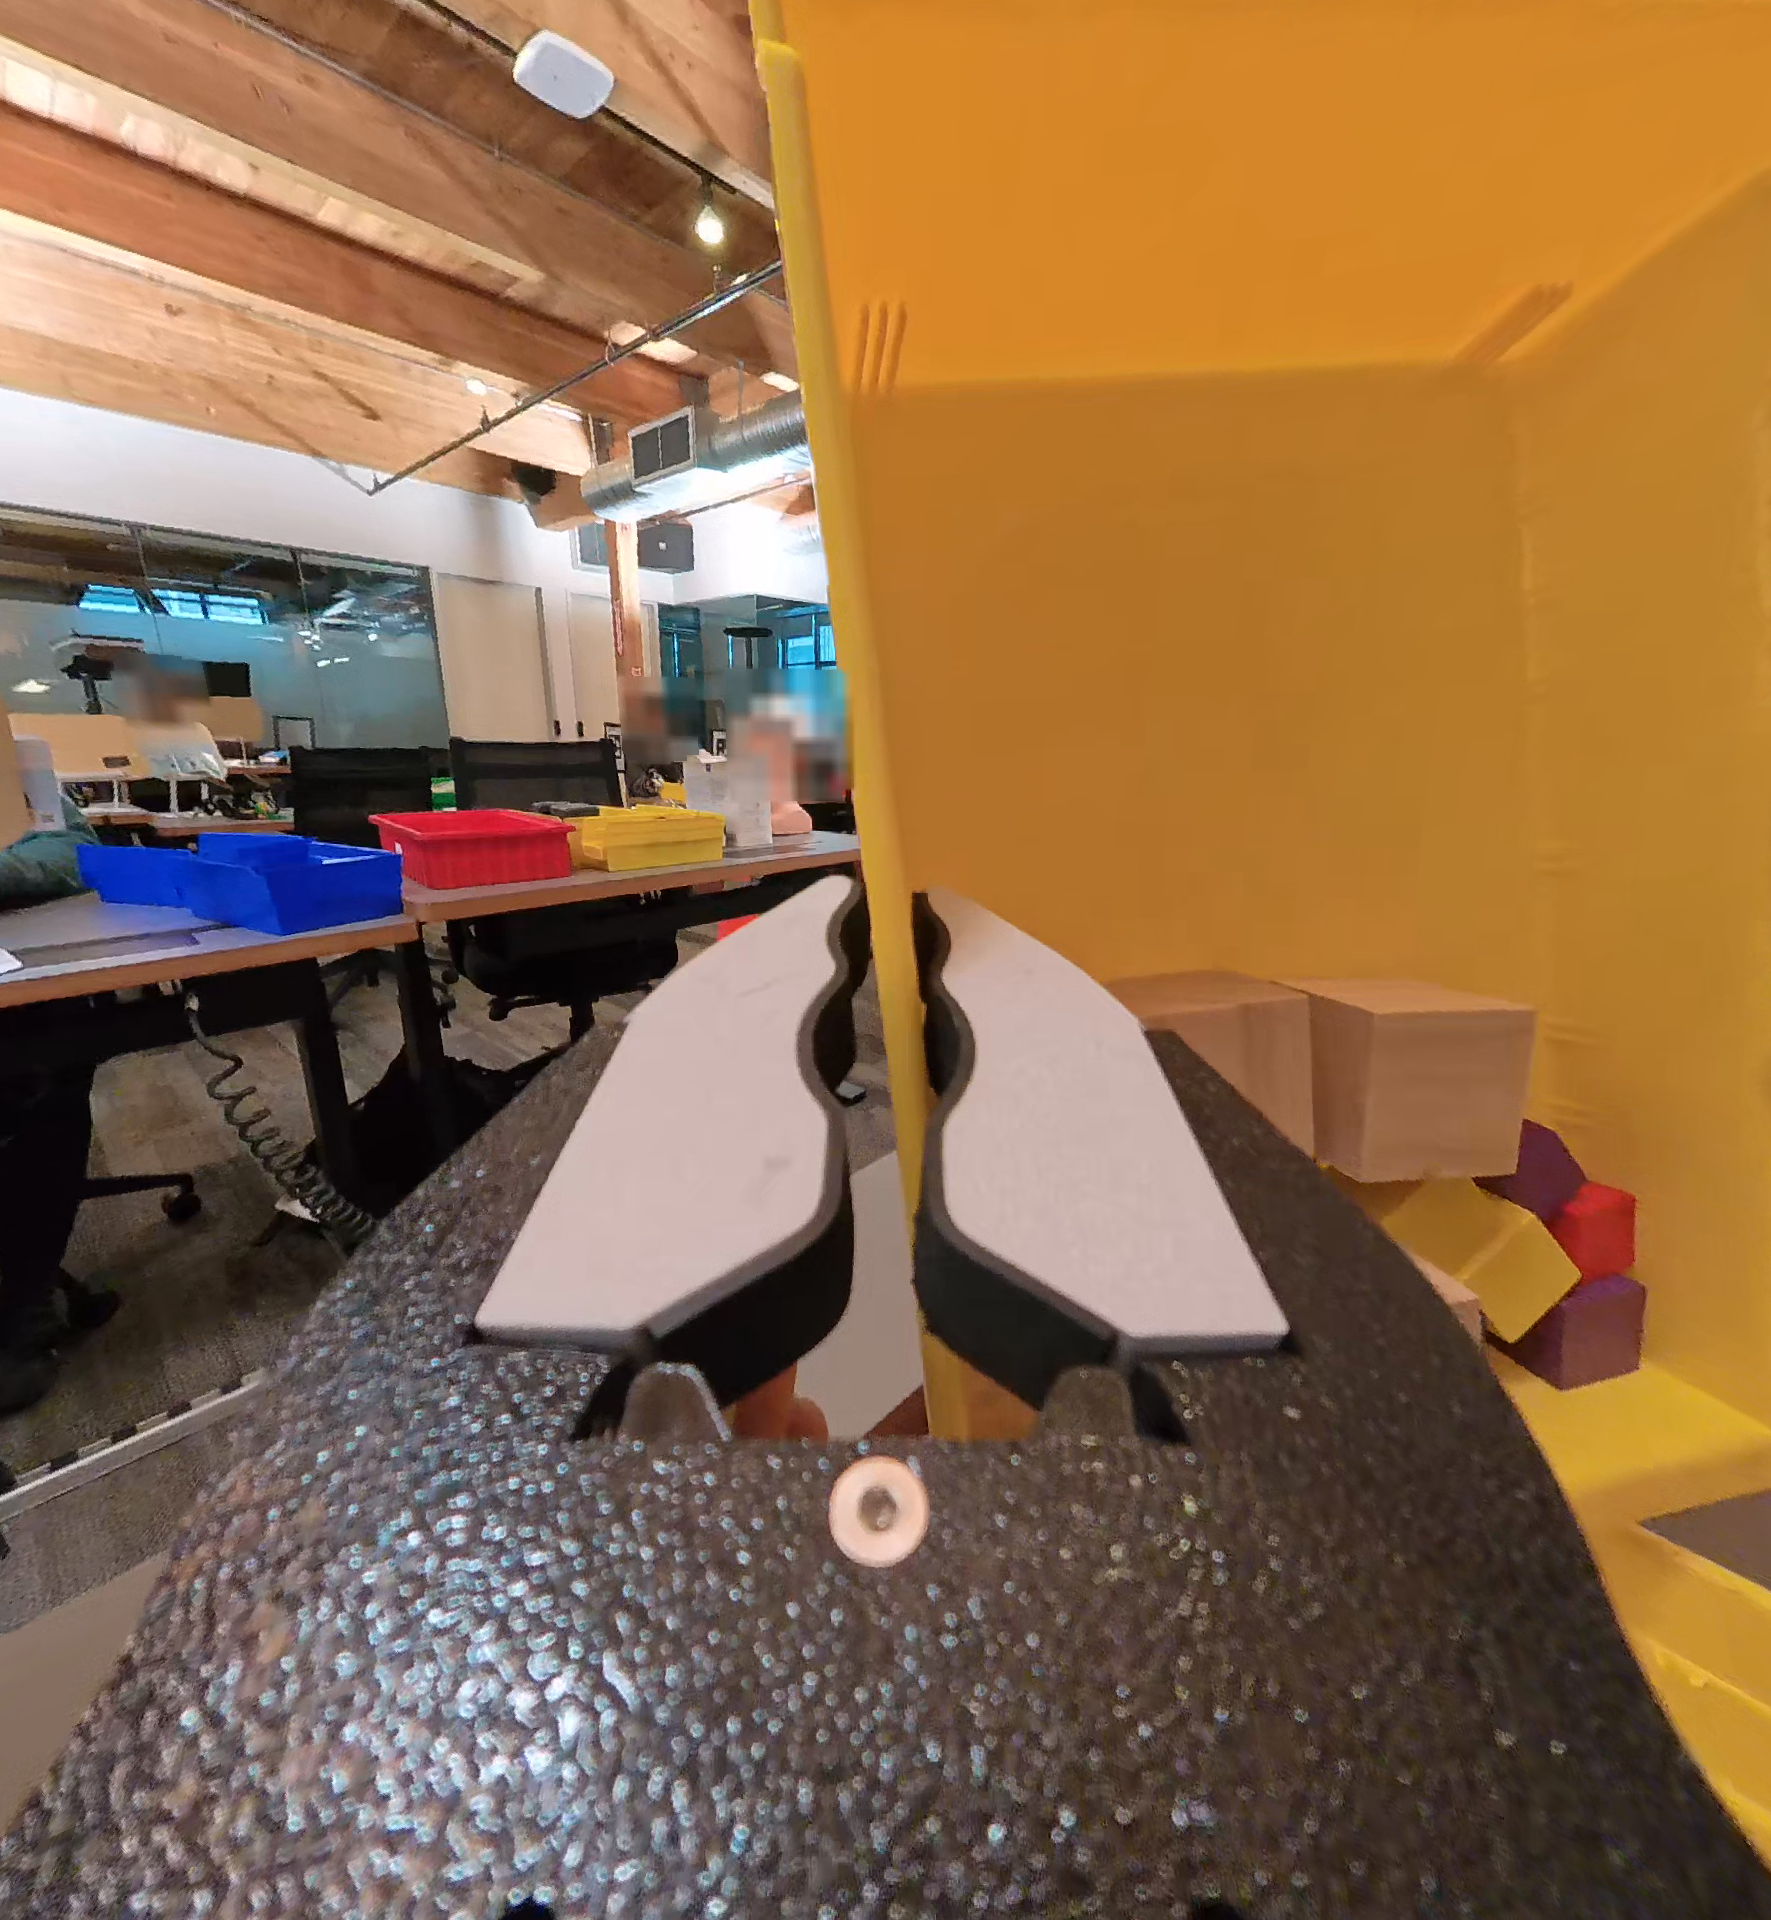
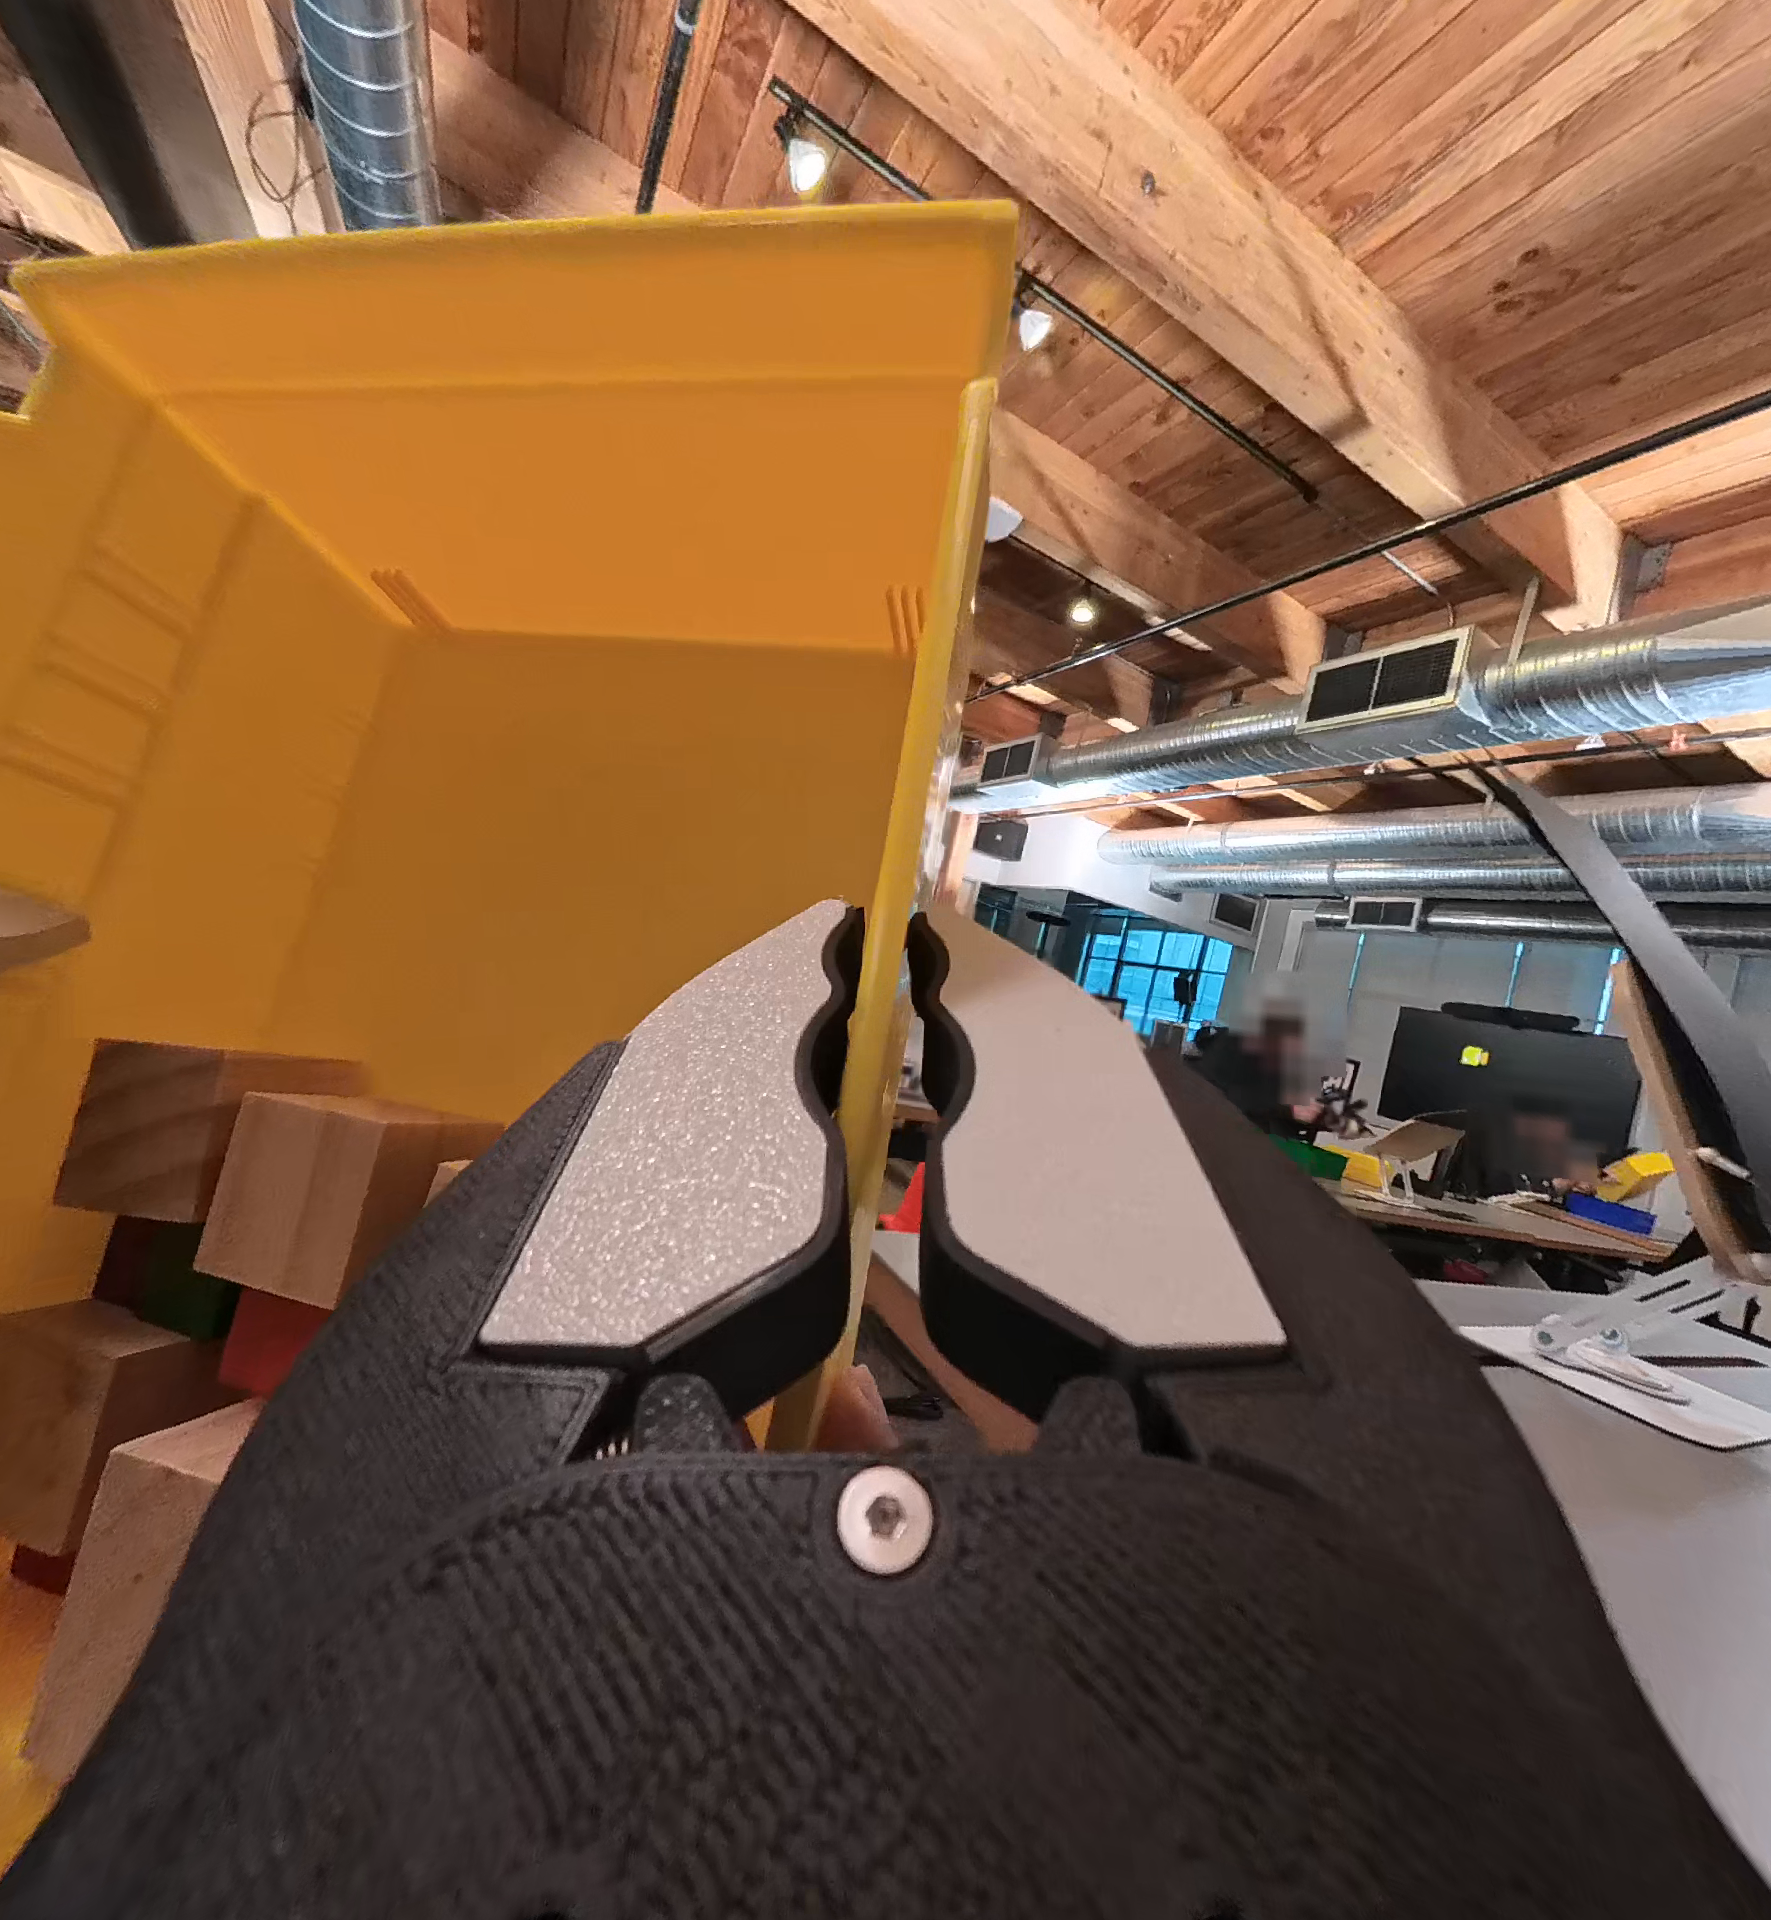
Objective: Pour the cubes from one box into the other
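We hold the yellow plastic box [image 1: 1224, 675] lifted and tipped steeply between us, its floor facing both cameras. The left tongs [image 1: 891, 914] are clamped on one thin side wall of the box, one finger inside and one outside, and the right tongs [image 2: 886, 920] are clamped the same way on the opposite wall. The plain and coloured wooden cubes [image 1: 1421, 1081] have slid into a heap against the low end of the box, still inside it. We judge the pour to be under way but nothing has yet left the box. The receiving box is not in view. Next we would tilt further, keeping both grips firm and level with each other so the cubes spill over the low edge together.
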A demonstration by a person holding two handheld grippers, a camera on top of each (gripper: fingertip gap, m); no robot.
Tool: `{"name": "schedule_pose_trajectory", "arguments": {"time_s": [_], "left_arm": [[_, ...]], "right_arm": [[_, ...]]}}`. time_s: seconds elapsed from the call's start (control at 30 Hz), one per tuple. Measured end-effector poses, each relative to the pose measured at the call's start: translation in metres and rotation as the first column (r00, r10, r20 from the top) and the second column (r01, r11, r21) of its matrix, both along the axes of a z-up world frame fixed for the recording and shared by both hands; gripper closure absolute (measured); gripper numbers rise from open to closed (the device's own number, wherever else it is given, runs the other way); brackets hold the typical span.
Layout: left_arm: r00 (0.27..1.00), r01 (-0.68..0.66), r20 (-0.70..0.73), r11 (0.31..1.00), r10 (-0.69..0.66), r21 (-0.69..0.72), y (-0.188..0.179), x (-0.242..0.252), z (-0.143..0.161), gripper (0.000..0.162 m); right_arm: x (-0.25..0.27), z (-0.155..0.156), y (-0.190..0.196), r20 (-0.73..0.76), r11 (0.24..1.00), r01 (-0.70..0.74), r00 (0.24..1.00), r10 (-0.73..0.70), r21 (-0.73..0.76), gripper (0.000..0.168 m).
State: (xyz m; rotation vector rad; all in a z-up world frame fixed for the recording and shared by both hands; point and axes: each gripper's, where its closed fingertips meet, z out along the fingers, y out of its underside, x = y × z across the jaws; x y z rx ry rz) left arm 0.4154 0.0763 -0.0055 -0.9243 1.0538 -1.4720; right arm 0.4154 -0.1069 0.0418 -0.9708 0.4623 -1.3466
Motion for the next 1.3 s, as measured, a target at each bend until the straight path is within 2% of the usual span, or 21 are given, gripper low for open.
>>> {"name": "schedule_pose_trajectory", "arguments": {"time_s": [0.07, 0.13, 0.4, 0.5, 0.6, 0.67, 0.73, 1.03, 1.3], "left_arm": [[1.0, -0.017, -0.011, 1.0, 0.017, 0.011, 0.0, -0.001, 0.001, 0.155], [0.999, -0.015, 0.038, 1.0, 0.014, 0.026, -0.002, -0.004, 0.006, 0.155], [1.0, 0.009, -0.021, 1.0, -0.009, 0.023, -0.005, 0.003, 0.002, 0.155], [1.0, 0.009, 0.014, 1.0, -0.009, 0.024, -0.004, 0.001, 0.004, 0.155], [1.0, 0.004, -0.017, 1.0, -0.004, 0.008, -0.003, 0.003, 0.002, 0.155], [0.999, 0.013, 0.04, 1.0, -0.014, 0.007, -0.003, -0.001, 0.009, 0.155], [1.0, 0.013, -0.001, 1.0, -0.013, -0.009, -0.001, 0.003, 0.007, 0.155], [1.0, -0.008, -0.013, 0.999, 0.008, 0.045, -0.002, -0.001, 0.011, 0.155], [0.999, 0.041, 0.014, 0.999, -0.04, -0.014, 0.0, -0.001, 0.012, 0.155]], "right_arm": [[0.001, 0.0, -0.001, -0.01, 1.0, -0.012, 1.0, 0.012, 0.017, 0.159], [-0.005, 0.006, -0.003, 0.029, 1.0, -0.011, 1.0, 0.01, 0.025, 0.159], [0.002, -0.002, -0.006, -0.017, 0.999, -0.012, 1.0, 0.012, 0.044, 0.159], [-0.004, 0.002, -0.004, 0.013, 0.998, -0.037, 0.999, 0.036, 0.049, 0.158], [0.0, 0.003, -0.003, -0.017, 0.998, -0.046, 0.999, 0.047, 0.049, 0.158], [-0.005, 0.009, -0.003, 0.03, 0.996, -0.07, 0.997, 0.068, 0.05, 0.157], [-0.001, 0.009, 0.0, -0.002, 0.997, -0.07, 0.998, 0.07, 0.037, 0.157], [0.005, 0.002, -0.004, -0.014, 0.992, -0.092, 0.996, 0.094, 0.082, 0.158], [0.002, 0.01, -0.001, 0.002, 0.99, -0.124, 0.992, 0.124, 0.067, 0.157]]}}
